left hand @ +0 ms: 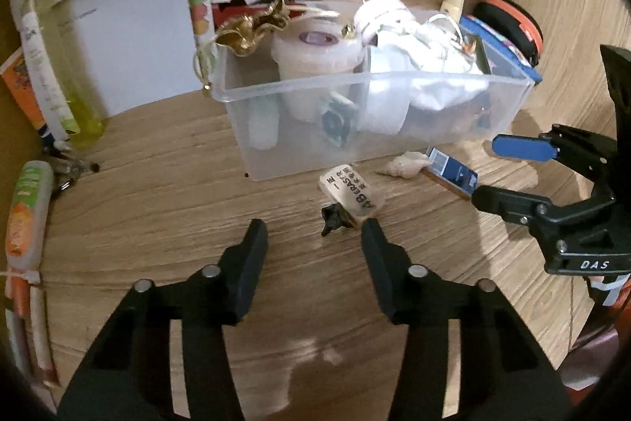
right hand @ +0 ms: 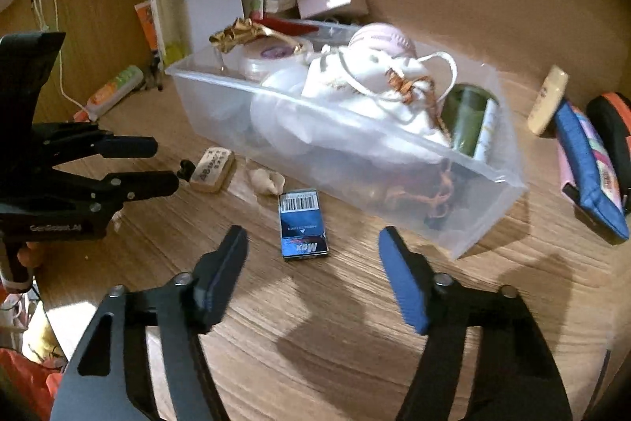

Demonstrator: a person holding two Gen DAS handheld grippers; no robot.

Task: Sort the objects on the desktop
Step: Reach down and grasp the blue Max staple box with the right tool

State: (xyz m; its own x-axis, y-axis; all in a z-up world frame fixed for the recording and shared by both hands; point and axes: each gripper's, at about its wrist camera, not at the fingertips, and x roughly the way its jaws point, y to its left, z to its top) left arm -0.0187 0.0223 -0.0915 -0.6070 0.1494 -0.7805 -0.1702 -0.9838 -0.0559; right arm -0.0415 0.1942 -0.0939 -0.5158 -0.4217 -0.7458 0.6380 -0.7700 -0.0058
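— See the eraser (left hand: 352, 195)? It lies on the wooden desk (left hand: 165, 192) just in front of the clear bin (left hand: 378, 129), a small black clip (left hand: 333, 219) touching its near end.

— And the left gripper (left hand: 313, 235)?

— Jaws apart, nothing between them. The right gripper (right hand: 313, 249) too, fingers apart over the blue staple box (right hand: 303, 223), not touching it.

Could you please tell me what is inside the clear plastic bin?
The clear plastic bin holds a white drawstring pouch, a lidded tub, a green bottle and a gold ornament; lower items are obscured.
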